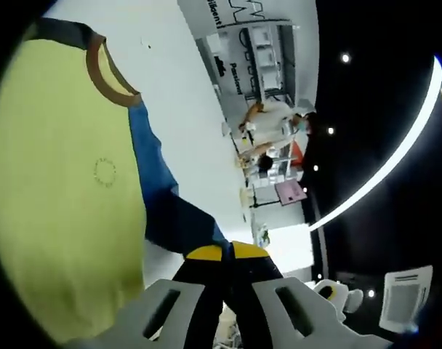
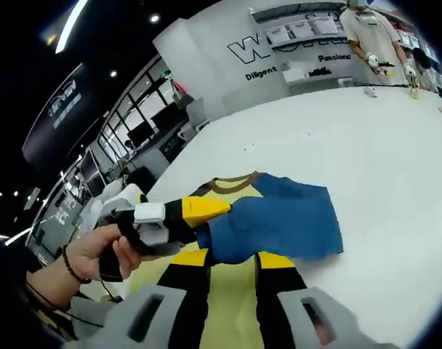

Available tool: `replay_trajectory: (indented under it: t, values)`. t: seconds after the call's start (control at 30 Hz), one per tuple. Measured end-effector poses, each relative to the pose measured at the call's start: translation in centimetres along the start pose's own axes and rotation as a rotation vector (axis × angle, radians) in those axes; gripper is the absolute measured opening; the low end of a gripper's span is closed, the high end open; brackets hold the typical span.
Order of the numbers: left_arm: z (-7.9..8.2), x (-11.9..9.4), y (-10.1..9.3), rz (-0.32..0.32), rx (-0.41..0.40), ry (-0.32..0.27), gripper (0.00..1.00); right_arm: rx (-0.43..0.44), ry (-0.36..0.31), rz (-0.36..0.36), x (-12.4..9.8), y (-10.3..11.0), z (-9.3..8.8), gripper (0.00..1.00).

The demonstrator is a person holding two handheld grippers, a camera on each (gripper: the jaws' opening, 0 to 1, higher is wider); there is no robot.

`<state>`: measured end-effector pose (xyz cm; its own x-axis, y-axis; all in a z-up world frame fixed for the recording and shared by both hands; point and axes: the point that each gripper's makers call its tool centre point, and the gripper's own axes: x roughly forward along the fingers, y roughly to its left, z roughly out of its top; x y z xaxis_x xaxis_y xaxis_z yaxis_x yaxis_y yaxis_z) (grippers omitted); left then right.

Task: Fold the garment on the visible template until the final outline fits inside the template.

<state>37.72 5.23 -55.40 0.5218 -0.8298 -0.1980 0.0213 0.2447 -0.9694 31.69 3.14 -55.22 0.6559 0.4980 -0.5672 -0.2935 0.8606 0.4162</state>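
Observation:
A yellow T-shirt (image 1: 61,182) with a brown collar (image 1: 105,69) and blue sleeves lies on the white table (image 1: 185,87). One blue sleeve (image 1: 152,174) runs down to my left gripper (image 1: 224,252), whose yellow-tipped jaws are shut on its end. In the right gripper view, that left gripper (image 2: 206,209), held by a hand (image 2: 97,254), pinches the blue sleeve (image 2: 286,214) and holds it folded over the shirt near the collar (image 2: 232,182). My right gripper (image 2: 232,260) hovers open over the yellow shirt body, its tips partly covered by the sleeve's lower edge.
The white table (image 2: 381,145) stretches wide to the right of the shirt. At the far side a person (image 2: 370,33) stands by another table with small items, below a wall with lettering and shelves. The table's left edge drops off close to the hand.

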Motion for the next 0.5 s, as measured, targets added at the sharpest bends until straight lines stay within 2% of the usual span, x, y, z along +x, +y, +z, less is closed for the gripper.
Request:
replay_trajectory:
  t: [0.03, 0.13, 0.37, 0.4, 0.5]
  values:
    - [0.3, -0.1, 0.0, 0.000, 0.004, -0.004, 0.00, 0.001, 0.002, 0.000, 0.0, 0.0, 0.0, 0.21]
    - [1.1, -0.8, 0.2, 0.031, 0.098, -0.003, 0.00, 0.012, 0.007, 0.010, 0.0, 0.0, -0.1, 0.22]
    - [3.1, -2.4, 0.6, 0.058, 0.170, -0.019, 0.00, 0.012, 0.025, -0.008, 0.0, -0.9, -0.5, 0.23]
    - [3.5, -2.9, 1.1, 0.088, 0.234, -0.002, 0.00, 0.015, 0.027, -0.013, 0.0, -1.1, -0.7, 0.23]
    - [4.2, -3.4, 1.3, 0.118, 0.321, -0.007, 0.00, 0.019, 0.030, -0.018, 0.0, -1.3, -0.8, 0.23]
